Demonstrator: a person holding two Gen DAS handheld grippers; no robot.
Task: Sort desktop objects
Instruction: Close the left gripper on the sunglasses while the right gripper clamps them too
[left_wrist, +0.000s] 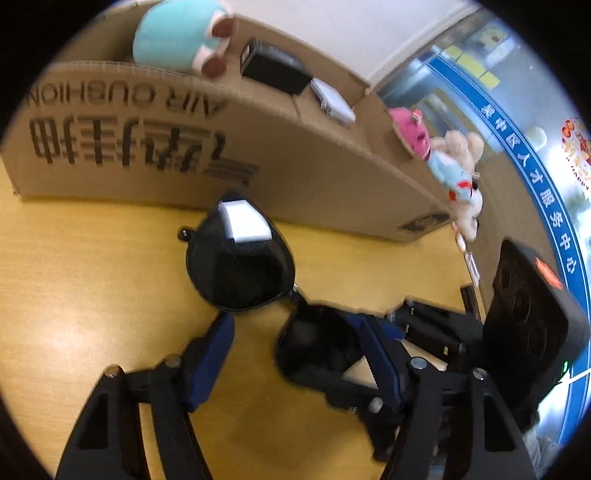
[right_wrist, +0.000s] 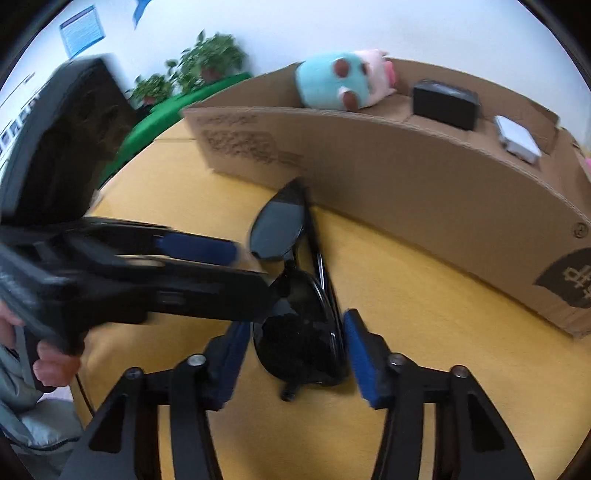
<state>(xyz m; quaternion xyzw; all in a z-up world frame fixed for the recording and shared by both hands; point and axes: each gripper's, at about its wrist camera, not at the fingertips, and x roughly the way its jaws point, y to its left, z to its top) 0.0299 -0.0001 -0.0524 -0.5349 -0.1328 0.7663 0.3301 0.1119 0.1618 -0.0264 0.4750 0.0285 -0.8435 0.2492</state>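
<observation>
Potted plants (right_wrist: 207, 55), wall poster (right_wrist: 82, 32)

Black sunglasses (right_wrist: 295, 314) are seen on a yellow table (right_wrist: 424, 350); blue pads (right_wrist: 360, 354) are shown, brown carton (right_wrist: 424, 177) black-printed.

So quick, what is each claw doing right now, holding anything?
Left gripper: open, around the sunglasses, gripping nothing.
Right gripper: open, fingers either side of one lens of the sunglasses, not clamped.
</observation>
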